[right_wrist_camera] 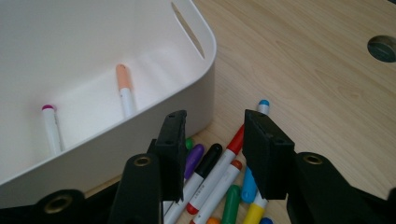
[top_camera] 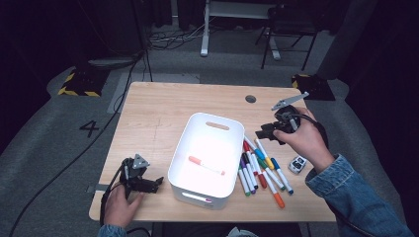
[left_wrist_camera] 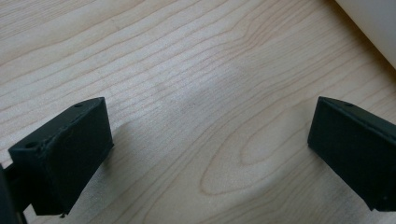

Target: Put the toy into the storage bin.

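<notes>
The wooden table (top_camera: 163,108) carries everything, and the biggest thing on it is the white bin (top_camera: 184,148), a rounded rectangular tub with slot handles cut into its short walls. Inside it lie two markers: one with an orange cap (top_camera: 205,165), resting diagonally on the bin's floor, and one with a magenta cap (right_wrist_camera: 50,128), which my right gripper view shows lying alongside it. Just beside the bin's right wall, on the bare wood, the loose pile of markers (top_camera: 262,168) fans out, caps in red, blue, purple, green, black, yellow and orange, some touching each other.

My right gripper (top_camera: 267,132) hangs over the far end of that pile, close to the bin's corner. Its jaws stand partly apart with nothing between them; the markers lie below the gap, not pinched. My left gripper (top_camera: 148,183) rests low near the table's front left corner, just beside the bin, its jaws spread wide over bare wood, holding nothing. A small black-and-white object (top_camera: 297,164) lies on the table right of the pile, by my right wrist.
</notes>
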